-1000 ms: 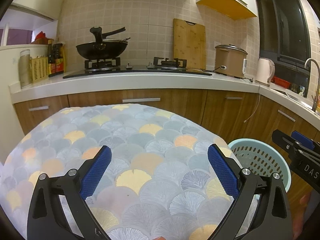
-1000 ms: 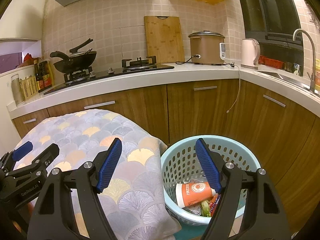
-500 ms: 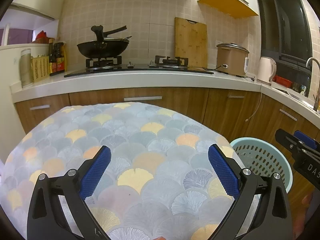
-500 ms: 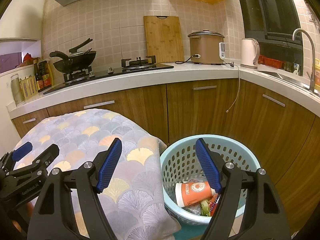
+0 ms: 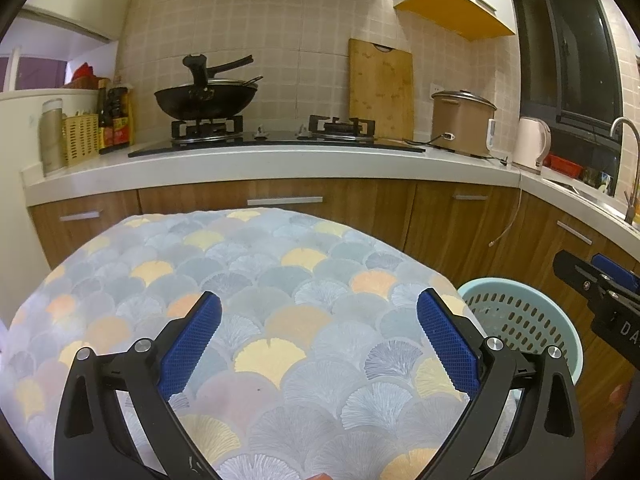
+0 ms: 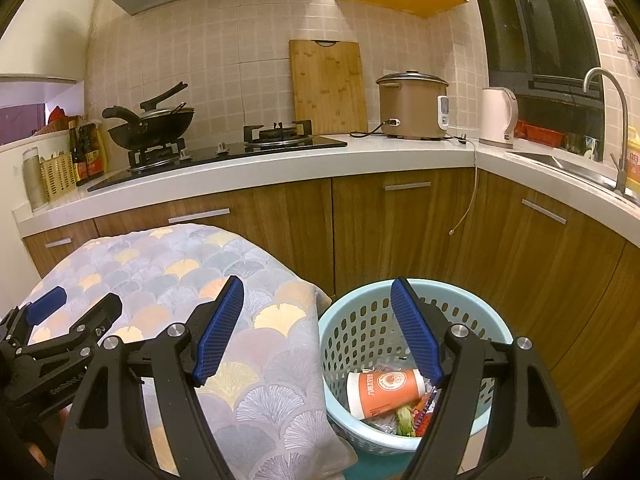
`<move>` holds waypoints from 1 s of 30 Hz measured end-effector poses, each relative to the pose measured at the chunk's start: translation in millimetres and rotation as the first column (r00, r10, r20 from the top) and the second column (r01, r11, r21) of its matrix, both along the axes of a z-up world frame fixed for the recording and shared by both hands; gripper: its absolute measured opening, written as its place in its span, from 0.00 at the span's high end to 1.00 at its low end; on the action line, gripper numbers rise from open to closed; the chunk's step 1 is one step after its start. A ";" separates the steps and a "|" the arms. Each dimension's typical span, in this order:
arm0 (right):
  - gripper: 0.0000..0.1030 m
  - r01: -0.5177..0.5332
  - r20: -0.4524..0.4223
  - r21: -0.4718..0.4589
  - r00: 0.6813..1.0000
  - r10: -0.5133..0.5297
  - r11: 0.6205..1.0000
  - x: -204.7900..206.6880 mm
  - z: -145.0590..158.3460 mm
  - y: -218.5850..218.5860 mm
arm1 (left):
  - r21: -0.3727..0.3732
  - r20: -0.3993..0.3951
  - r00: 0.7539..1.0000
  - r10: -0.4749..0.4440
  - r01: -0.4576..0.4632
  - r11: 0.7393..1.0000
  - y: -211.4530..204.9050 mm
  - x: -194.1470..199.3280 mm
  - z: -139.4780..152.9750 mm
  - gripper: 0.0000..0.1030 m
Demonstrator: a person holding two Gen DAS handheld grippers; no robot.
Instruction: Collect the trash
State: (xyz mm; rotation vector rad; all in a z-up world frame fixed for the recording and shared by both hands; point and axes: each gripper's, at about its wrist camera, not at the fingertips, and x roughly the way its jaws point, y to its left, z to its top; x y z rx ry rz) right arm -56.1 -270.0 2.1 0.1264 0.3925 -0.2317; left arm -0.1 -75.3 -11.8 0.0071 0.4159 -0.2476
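We are holding the left tongs (image 5: pixel 318 336) wide open over the patterned tabletop (image 5: pixel 280 280), gripping nothing — the right tongs (image 6: pixel 316 328) are gaping too, hovering above the blue basket (image 6: pixel 360 320), where an orange cup (image 6: pixel 384 392) and what looks like wrappers are lying

Table (image 5: pixel 280 280) under fan-patterned cloth (image 5: pixel 256 360)

Perforated plastic basket (image 6: pixel 360 332) — woven tablecloth (image 5: pixel 256 280)
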 end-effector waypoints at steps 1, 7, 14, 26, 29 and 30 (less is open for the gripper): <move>0.30 -0.001 0.000 0.000 1.000 0.001 1.000 0.1 0.5 0.3 | 0.001 0.000 1.000 0.001 -0.001 1.000 -0.4 -0.2 0.0 0.08; 0.30 -0.004 0.000 0.001 1.000 0.004 1.000 0.8 1.2 0.9 | -0.004 0.001 1.000 0.005 -0.005 1.000 0.4 -0.2 0.0 0.08; 0.30 -0.011 -0.004 -0.005 1.000 0.011 1.000 2.2 0.9 2.6 | -0.003 -0.005 1.000 0.004 -0.004 1.000 0.6 1.4 -0.1 0.08; 0.30 -0.013 -0.008 0.001 1.000 0.013 1.000 3.1 -0.5 2.2 | -0.003 -0.006 1.000 0.005 -0.005 1.000 0.5 1.0 -0.1 0.08; 0.30 -0.014 -0.007 0.000 1.000 0.014 1.000 3.3 -0.5 2.2 | -0.004 -0.006 1.000 0.004 -0.004 1.000 0.7 1.1 -0.1 0.08; 0.30 -0.013 -0.008 -0.002 1.000 0.013 1.000 3.6 -0.7 2.4 | -0.004 -0.006 1.000 0.005 -0.005 1.000 0.6 1.2 -0.1 0.08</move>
